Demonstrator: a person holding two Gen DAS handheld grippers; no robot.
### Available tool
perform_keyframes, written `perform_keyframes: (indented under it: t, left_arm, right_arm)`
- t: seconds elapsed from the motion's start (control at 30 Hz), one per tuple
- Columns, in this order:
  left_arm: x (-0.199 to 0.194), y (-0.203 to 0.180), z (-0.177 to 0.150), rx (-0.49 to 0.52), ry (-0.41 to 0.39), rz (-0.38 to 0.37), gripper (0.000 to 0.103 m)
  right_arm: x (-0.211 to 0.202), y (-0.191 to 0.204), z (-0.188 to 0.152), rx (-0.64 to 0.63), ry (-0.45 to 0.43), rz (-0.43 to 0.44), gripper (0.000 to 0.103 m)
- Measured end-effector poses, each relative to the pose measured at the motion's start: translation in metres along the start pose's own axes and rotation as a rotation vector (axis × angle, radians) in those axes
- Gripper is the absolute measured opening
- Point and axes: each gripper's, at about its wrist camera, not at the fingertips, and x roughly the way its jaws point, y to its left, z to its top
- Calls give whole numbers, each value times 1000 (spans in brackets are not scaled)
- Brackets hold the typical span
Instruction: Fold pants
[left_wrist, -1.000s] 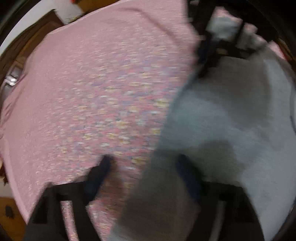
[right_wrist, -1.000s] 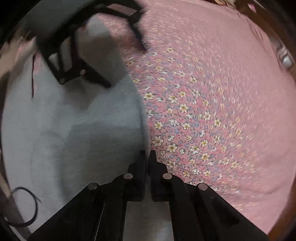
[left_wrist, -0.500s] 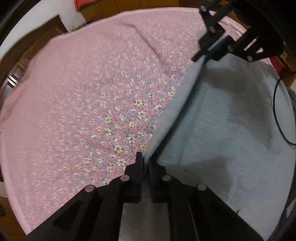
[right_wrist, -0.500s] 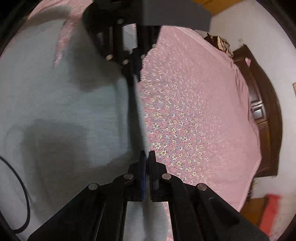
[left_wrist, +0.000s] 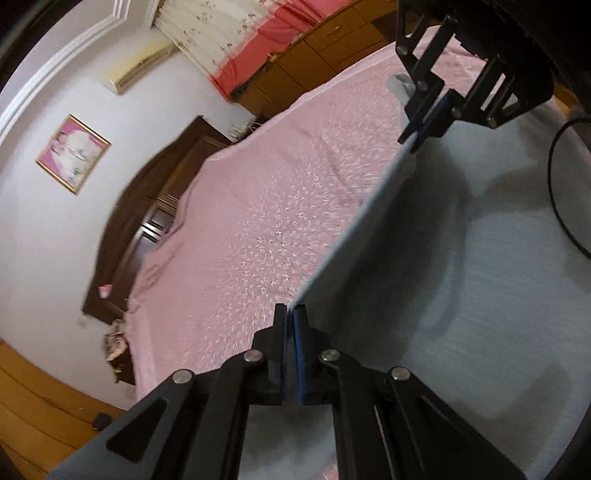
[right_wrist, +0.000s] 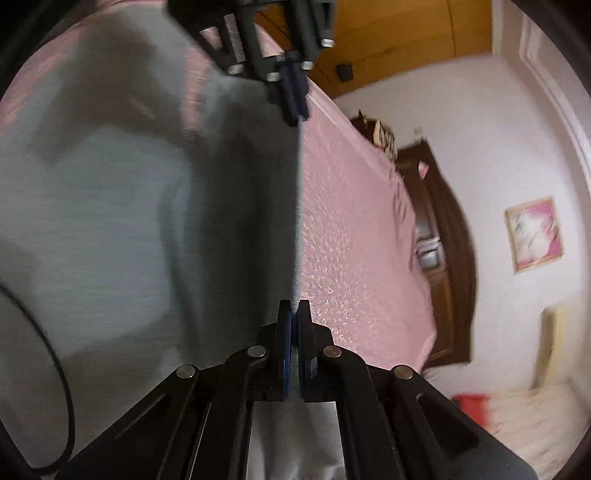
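The pants are pale grey and lie spread over the pink bed. One edge of the pants is lifted and pulled taut in a straight line between both grippers. My left gripper is shut on the near end of that edge. In the left wrist view my right gripper pinches the far end. In the right wrist view my right gripper is shut on the cloth, and my left gripper clamps the other end above it.
A pink flowered bedsheet covers the bed. A dark wooden headboard stands at its end, with a framed picture on the white wall. A black cable lies on the pants. A wooden cabinet stands behind the bed.
My left gripper, open a second ago, has shut on the pants' edge. Both grippers have since lifted the edge up off the bed, so the wall and ceiling come into view.
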Motion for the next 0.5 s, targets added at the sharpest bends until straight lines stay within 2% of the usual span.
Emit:
perform_keyframes:
  t: [0.1, 0.17, 0.27, 0.37, 0.5]
  left_arm:
    - [-53, -30, -8, 9, -20, 74, 3]
    - [-62, -53, -8, 13, -22, 90, 3]
    - [-79, -84, -15, 17, -12, 95, 3]
    - [-89, -112, -23, 29, 10, 70, 3]
    - [-100, -141, -40, 44, 33, 54, 3]
  right_arm:
    - [-25, 30, 5, -54, -20, -33, 3]
    - [-41, 46, 6, -43, -19, -32, 3]
    - [-67, 68, 3, -7, -18, -22, 3]
    - [-75, 72, -3, 15, -17, -2, 3]
    - [-84, 94, 3, -28, -4, -28, 3]
